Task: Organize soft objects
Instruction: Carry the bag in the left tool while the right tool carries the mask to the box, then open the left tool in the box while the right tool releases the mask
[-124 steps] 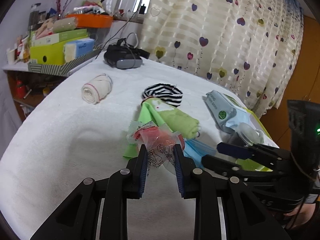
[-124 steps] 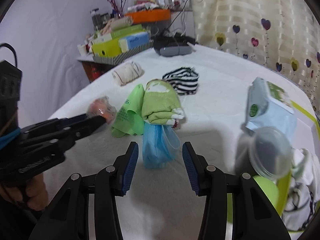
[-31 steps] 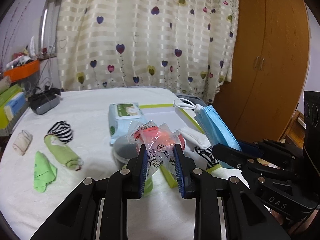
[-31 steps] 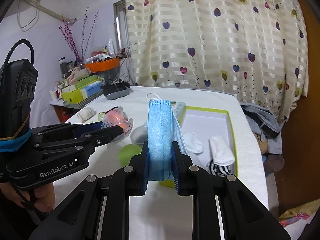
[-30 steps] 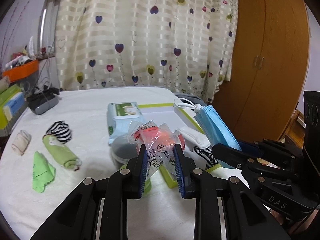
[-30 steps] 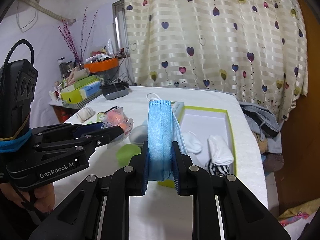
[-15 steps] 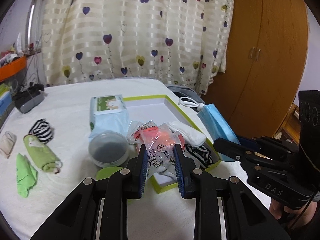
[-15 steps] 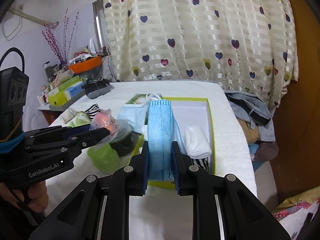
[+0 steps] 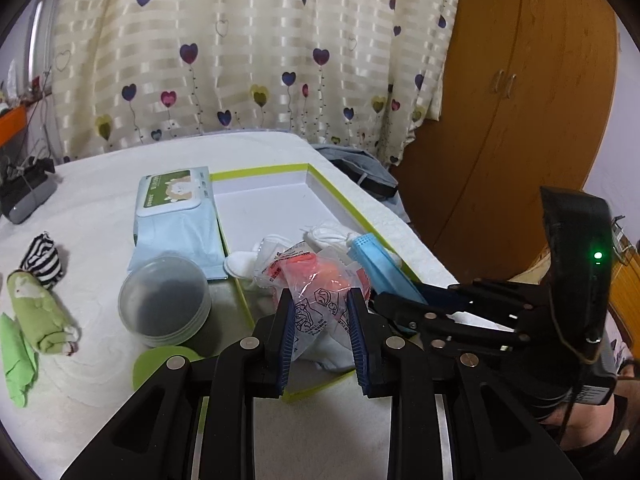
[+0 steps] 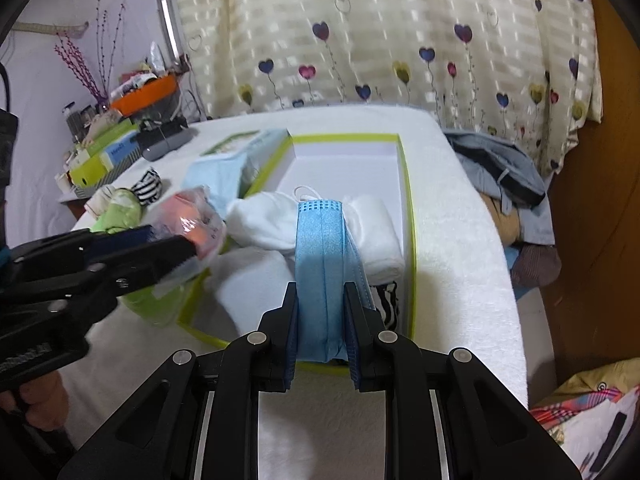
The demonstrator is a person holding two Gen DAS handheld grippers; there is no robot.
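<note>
My left gripper (image 9: pixel 322 332) is shut on a crinkly clear packet with pink-orange contents (image 9: pixel 316 280), held over the near end of the green-rimmed white box (image 9: pixel 264 170). My right gripper (image 10: pixel 320 312) is shut on a folded blue face mask (image 10: pixel 320 256), also above the box's near end. In the right wrist view the left gripper (image 10: pixel 188 248) comes in from the left with the packet (image 10: pixel 192 220). White rolled socks (image 10: pixel 376 236) and a striped sock (image 10: pixel 388 300) lie inside the box (image 10: pixel 408 200).
A wet-wipes pack (image 9: pixel 176 216), a round lidded container (image 9: pixel 164 300) and a green lid (image 9: pixel 160 360) sit left of the box. A green roll (image 9: pixel 36 316), striped sock (image 9: pixel 42 256) and green cloth (image 9: pixel 16 360) lie farther left. Clothes (image 10: pixel 500 168) hang off the bed's right edge.
Both grippers have moved forward and down toward the box with their loads still held. The box and socks now fill more of both views.
</note>
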